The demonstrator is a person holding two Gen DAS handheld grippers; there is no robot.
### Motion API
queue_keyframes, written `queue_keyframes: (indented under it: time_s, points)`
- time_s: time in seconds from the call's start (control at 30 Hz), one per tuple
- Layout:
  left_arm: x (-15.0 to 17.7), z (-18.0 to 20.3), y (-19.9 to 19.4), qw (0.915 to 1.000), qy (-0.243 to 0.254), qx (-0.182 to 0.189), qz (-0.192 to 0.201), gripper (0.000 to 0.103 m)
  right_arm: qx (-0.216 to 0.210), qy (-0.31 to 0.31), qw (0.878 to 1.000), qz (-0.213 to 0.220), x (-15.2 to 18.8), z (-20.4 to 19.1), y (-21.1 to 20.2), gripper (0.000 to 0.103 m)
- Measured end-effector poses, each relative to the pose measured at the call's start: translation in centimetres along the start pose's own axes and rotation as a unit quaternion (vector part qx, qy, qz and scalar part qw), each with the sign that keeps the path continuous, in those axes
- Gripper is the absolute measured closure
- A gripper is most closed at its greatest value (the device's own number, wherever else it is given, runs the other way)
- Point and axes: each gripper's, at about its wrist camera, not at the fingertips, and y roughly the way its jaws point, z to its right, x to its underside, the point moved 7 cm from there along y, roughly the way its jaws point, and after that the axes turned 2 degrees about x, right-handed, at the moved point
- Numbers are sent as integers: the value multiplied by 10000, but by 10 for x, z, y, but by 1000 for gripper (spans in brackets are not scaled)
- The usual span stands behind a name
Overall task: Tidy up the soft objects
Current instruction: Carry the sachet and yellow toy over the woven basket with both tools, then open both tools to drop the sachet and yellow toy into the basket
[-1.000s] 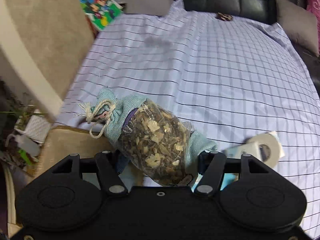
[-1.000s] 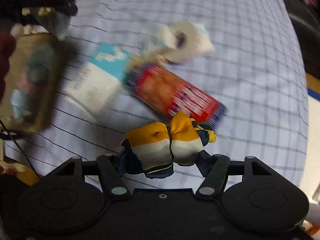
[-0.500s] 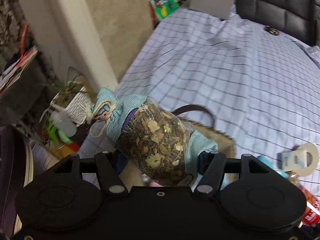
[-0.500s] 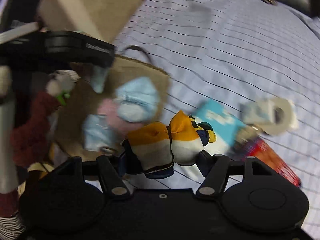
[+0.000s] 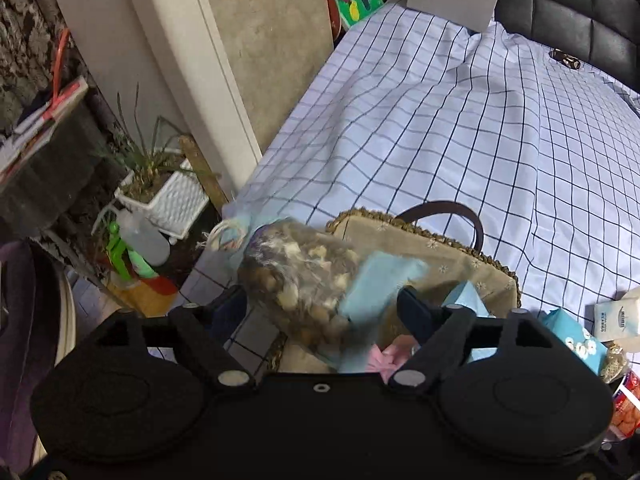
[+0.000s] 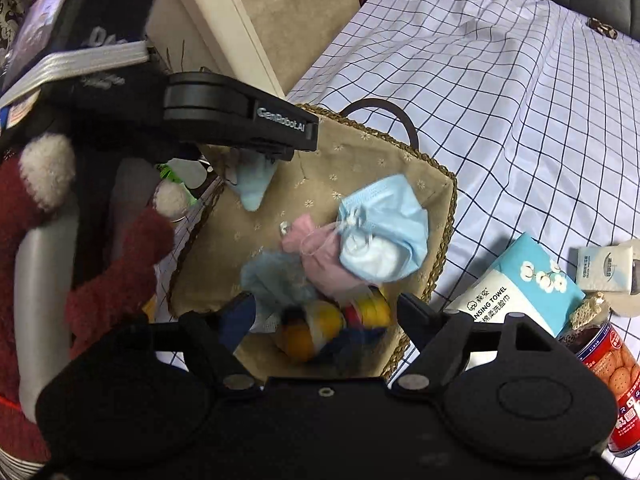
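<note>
Over the basket, both my tongs are opening: the sachet slips free of the left tongs, the scarf of the right tongs.

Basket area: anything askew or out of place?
Nothing damaged or spilled. The herb sachet is blurred between the opening left gripper jaws, over the basket rim. The scarf is blurred too, inside the basket.

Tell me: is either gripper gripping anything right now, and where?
Nothing. Both are opening over the basket: the sachet drops blurred between the left fingers, the scarf between the right's.
</note>
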Motion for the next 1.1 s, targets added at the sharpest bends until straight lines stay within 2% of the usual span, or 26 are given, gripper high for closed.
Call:
queue_keyframes:
  time_s: [0.1, 0.23, 0.47, 0.53, 0.57, 0.7, 0.83, 1.1]
  points:
    - [-2, 3, -4, 9999, 78, 16, 111, 15, 26, 101, 9999, -106, 0, 8, 6, 25]
    - [-3, 9, -3, 9997, 68, 202, 75, 15, 182, 73, 9996, -179, 4, 14, 8, 25]
    - [4, 35, 9, 9935, 265, 1071, -288, 13, 233, 99, 9996, -143, 7, 17, 0, 25]
    - [7, 41, 12, 9893, 185, 1374, -462, 14, 213, 92, 9996, -149, 8, 17, -1, 25]
    - [8, 42, 13, 9886, 162, 1412, -499, 15, 210, 79, 9996, -163, 9, 16, -2, 25]
    - [7, 43, 7, 9933, 292, 1074, -295, 15, 283, 33, 9995, -154, 11, 17, -3, 25]
    - [6, 40, 4, 9931, 215, 1118, -287, 15, 295, 57, 9994, -194, 12, 20, -2, 25]
    - [4, 39, 7, 9961, 293, 793, -236, 15, 330, 32, 9991, -271, 14, 20, 2, 24]
